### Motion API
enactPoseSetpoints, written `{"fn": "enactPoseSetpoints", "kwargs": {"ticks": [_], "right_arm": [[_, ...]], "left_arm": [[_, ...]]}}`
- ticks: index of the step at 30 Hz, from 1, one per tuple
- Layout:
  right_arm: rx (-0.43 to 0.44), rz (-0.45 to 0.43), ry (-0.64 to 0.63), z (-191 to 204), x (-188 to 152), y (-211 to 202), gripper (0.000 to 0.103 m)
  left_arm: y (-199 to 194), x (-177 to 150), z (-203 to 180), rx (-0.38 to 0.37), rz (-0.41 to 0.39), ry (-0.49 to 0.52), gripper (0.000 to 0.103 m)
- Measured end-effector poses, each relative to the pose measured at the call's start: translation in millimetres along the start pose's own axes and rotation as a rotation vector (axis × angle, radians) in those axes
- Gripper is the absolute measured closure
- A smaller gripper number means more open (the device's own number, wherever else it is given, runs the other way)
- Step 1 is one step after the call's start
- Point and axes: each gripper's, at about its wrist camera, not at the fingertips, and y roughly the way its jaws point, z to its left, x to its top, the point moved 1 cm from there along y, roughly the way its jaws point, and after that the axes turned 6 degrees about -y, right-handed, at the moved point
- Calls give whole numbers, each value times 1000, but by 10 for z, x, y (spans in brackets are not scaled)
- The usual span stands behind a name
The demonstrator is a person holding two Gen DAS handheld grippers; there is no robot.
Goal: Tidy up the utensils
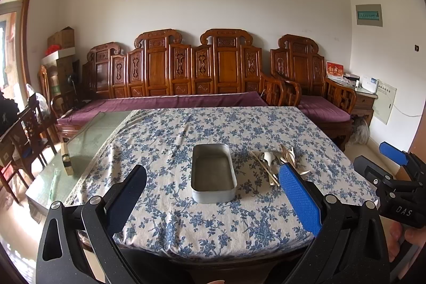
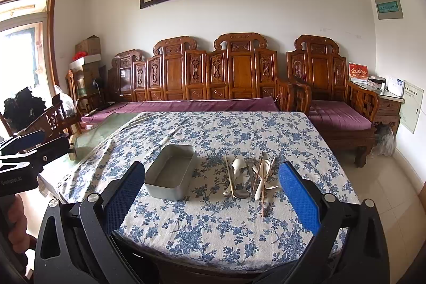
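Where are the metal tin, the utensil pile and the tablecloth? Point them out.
metal tin (image 2: pixel 170 175), right wrist view, on its bare inside floor.
utensil pile (image 2: pixel 237 167), right wrist view, on a white spoon's bowl.
tablecloth (image 1: pixel 213 225), left wrist view, on bare cloth near the front.

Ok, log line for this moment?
left tool: open, hovering | right tool: open, hovering | metal tin: empty | utensils: piled beside tin

Both tongs—L (image 1: pixel 213 193), R (image 2: pixel 211 194)—wide apart
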Motion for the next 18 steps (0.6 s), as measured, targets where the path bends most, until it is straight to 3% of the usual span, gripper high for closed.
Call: {"fn": "enactPoseSetpoints", "kwargs": {"ticks": [18], "right_arm": [[0,2,-1,5,-4,1,3]], "left_arm": [[23,14,-51,-1,-3,5,6]]}}
